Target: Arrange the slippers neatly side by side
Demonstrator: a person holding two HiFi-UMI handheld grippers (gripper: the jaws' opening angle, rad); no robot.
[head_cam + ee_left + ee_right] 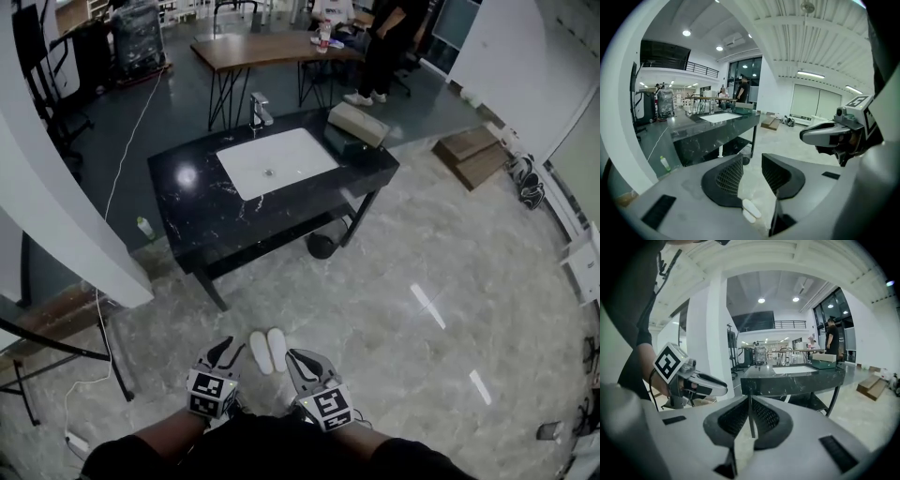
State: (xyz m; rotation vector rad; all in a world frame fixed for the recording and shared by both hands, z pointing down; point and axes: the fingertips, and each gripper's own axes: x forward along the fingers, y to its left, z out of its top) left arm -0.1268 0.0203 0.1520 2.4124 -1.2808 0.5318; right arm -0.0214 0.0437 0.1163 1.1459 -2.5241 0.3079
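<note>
While slippers (268, 350) lie between them, left tool (232, 346) gapes, right tool (293, 355) is closed.

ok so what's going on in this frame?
A person stands over two white slippers on the marble floor, in front of a black sink counter. The slippers lie close together, side by side, and look already lined up. Neither tool holds one: the left hand-held gripper has its jaws apart with nothing between them, and the right hand-held gripper has its jaws together, empty.
</note>
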